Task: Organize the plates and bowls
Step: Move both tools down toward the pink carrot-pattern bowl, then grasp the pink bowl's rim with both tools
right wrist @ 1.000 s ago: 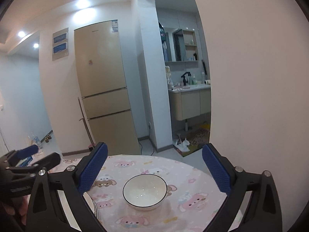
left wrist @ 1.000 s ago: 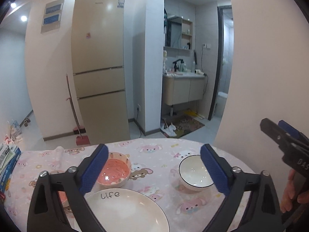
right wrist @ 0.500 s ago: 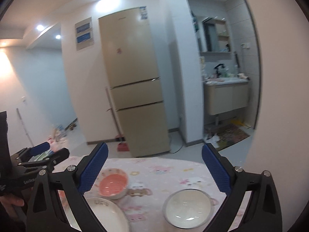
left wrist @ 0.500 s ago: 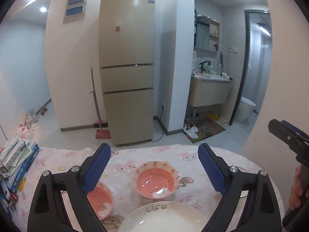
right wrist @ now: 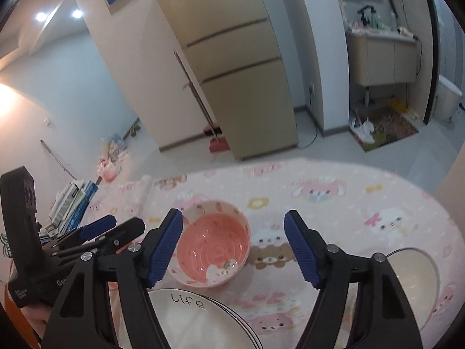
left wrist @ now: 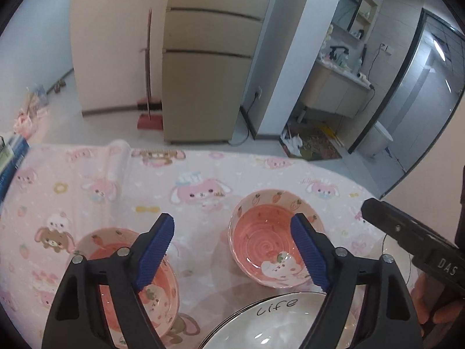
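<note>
My left gripper [left wrist: 232, 250] points down at the table, its ribbed blue pads apart with nothing between them; the jaws have just been closing somewhat. My right gripper [right wrist: 234, 247] tilts down likewise, jaws apart and empty, and they too have just been narrowing.

Ahead of both stands a pink bowl [left wrist: 274, 240], round and upright, mouth up, so it has no long axis to speak of. It is glossy ceramic, with a spiral inside and small strawberries and carrots painted round the rim. A second pink bowl [left wrist: 130, 285] of the same pattern sits to its left, partly behind my left finger. Nearest me lies a white plate [left wrist: 279, 322], smooth and flat with a thin dark rim and the word "life" written on it. In the right wrist view a white bowl [right wrist: 418, 273] with a dark rim stands at the right, well apart from the pink one.

All rest on a rounded table under a pink cartoon-animal cloth [left wrist: 180, 186]. Beyond it are a pale tiled floor, a beige fridge [left wrist: 209, 67], a red broom [left wrist: 148, 87] leaning beside it, and a washroom vanity [right wrist: 383, 55].
</note>
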Demonstrator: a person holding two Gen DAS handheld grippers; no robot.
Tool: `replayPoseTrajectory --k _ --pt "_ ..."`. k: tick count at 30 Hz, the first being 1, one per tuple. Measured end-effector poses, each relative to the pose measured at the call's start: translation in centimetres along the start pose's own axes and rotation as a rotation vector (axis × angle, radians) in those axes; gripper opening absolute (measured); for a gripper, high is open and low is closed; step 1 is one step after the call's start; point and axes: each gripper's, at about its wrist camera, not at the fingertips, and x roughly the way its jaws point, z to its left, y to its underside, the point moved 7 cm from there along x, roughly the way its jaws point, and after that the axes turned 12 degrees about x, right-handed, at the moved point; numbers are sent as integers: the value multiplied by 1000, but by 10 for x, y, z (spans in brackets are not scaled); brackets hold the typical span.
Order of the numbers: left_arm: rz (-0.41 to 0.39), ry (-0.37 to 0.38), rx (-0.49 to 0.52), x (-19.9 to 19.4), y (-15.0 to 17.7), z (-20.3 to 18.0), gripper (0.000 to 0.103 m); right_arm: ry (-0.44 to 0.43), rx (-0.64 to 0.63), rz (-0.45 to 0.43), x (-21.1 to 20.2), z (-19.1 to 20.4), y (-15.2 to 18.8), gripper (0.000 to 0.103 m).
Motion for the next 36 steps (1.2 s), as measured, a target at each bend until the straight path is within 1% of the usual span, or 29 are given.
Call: replayPoseTrajectory --k 2,4,5,6,7,9,12,13,15,18,20,21,23,27,33,34,36 --pt "15 16 -8 10 3 -1 78 1 40 73 19 -7 3 68" --pt "34 18 -11 18 6 -1 78 -18 76 117 33 -12 8 68" --pt "44 24 -5 22 7 -1 78 -5 84 137 40 -16 11 65" --pt "54 30 -4 26 9 -1 77 9 90 157 48 -18 12 61" --pt "67 34 -11 30 11 -1 74 15 98 175 54 -21 16 59" --pt "88 45 -21 38 14 -1 69 22 111 207 62 -24 22 51" --pt "108 41 -23 47 19 0 67 20 104 244 73 -24 29 43" --pt "112 41 -25 48 19 0 63 21 100 249 76 -23 31 42" --pt "124 45 -27 53 21 0 56 26 95 258 78 -22 34 34" --pt "142 61 -29 61 25 -3 52 31 92 268 83 -22 38 30" --pt "156 71 -30 67 28 -5 47 42 89 269 85 -23 39 27" --pt "153 62 -25 69 28 -5 43 46 91 269 87 -24 39 25" --pt "158 30 -8 72 29 -4 41 52 91 271 90 -25 40 22" --pt "154 16 5 74 30 -3 40 44 89 285 97 -25 44 18" --pt "153 -24 54 76 31 -4 40 59 60 281 99 -22 48 17" --pt "144 -18 59 76 30 -5 37 59 59 281 99 -23 47 17" --pt "116 2 97 73 27 -10 10 64 52 278 99 -23 47 15"
